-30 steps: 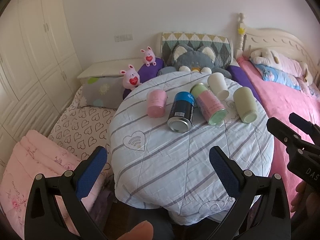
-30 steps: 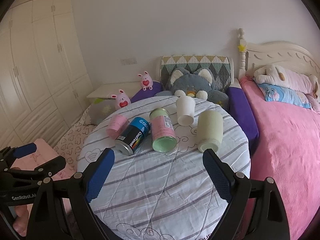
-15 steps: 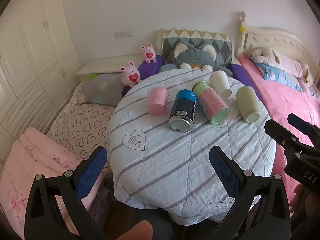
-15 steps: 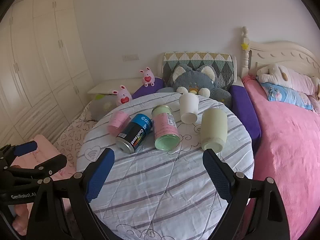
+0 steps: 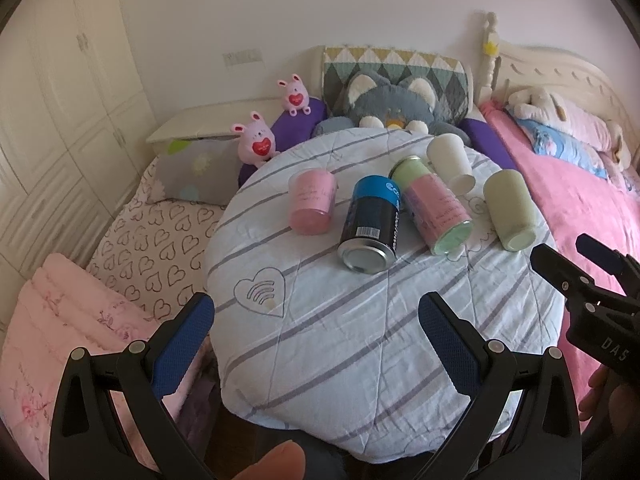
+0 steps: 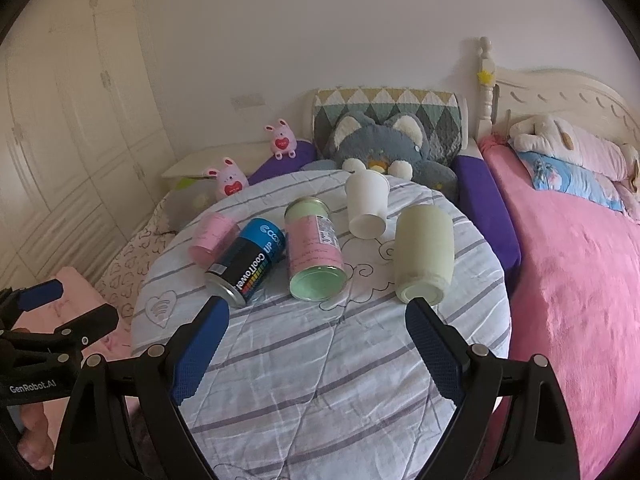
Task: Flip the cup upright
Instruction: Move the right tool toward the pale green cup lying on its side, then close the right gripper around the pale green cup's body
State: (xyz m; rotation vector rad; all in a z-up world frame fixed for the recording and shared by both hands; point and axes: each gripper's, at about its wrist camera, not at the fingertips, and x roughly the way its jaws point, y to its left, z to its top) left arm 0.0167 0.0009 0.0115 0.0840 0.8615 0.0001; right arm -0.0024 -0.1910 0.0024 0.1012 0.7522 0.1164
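Observation:
Several cups and cans lie on their sides on a round table with a striped cloth (image 5: pixel 360 340) (image 6: pixel 320 380): a pink cup (image 5: pixel 311 202) (image 6: pixel 210 237), a blue and black can (image 5: pixel 372 228) (image 6: pixel 248 266), a pink and green can (image 5: pixel 434 208) (image 6: pixel 314 254), a white cup (image 5: pixel 450 164) (image 6: pixel 367 208) and a pale green cup (image 5: pixel 509 210) (image 6: pixel 424 254). My left gripper (image 5: pixel 316 320) is open and empty above the table's near side. My right gripper (image 6: pixel 316 322) is open and empty, just short of the pale green cup and the cans.
A bed with a pink blanket (image 5: pixel 580 200) (image 6: pixel 580 280) lies to the right. A grey cat plush (image 5: pixel 392 104) (image 6: pixel 380 144), pink bunny toys (image 5: pixel 258 140) and purple cushions sit behind the table. Bedding with hearts (image 5: pixel 152 240) lies left, a white wardrobe beyond.
Both grippers have moved a little closer to the table. The cups and cans have not moved. Both grippers stay open.

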